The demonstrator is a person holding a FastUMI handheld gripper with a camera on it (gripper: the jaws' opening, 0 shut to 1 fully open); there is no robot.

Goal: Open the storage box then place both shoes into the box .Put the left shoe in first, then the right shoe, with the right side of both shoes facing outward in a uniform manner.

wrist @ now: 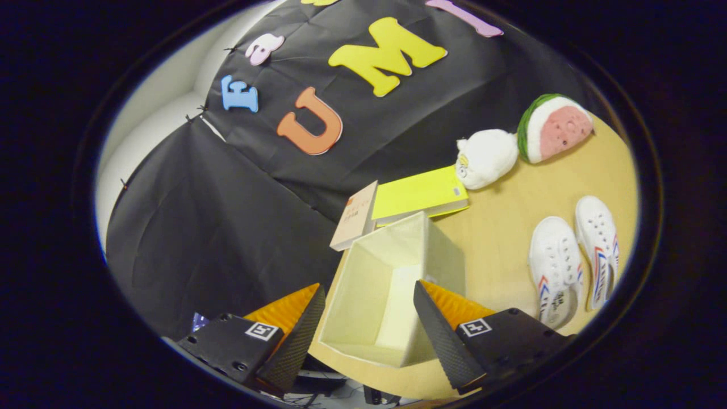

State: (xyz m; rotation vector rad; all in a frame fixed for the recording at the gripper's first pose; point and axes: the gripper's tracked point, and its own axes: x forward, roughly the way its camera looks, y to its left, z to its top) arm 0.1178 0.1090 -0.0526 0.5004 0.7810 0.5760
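An open cream storage box stands on the wooden table, its inside bare, right between and just ahead of my fingers. My gripper is open, the fingers spread on either side of the box's near part, holding nothing. Two white shoes with red and blue stripes lie side by side on the table to the right of the box: one nearer the box, the other further out. The view is tilted.
A yellow book and a tan booklet lie just beyond the box. A white plush toy and a watermelon plush sit further back. The table's edge runs below the box.
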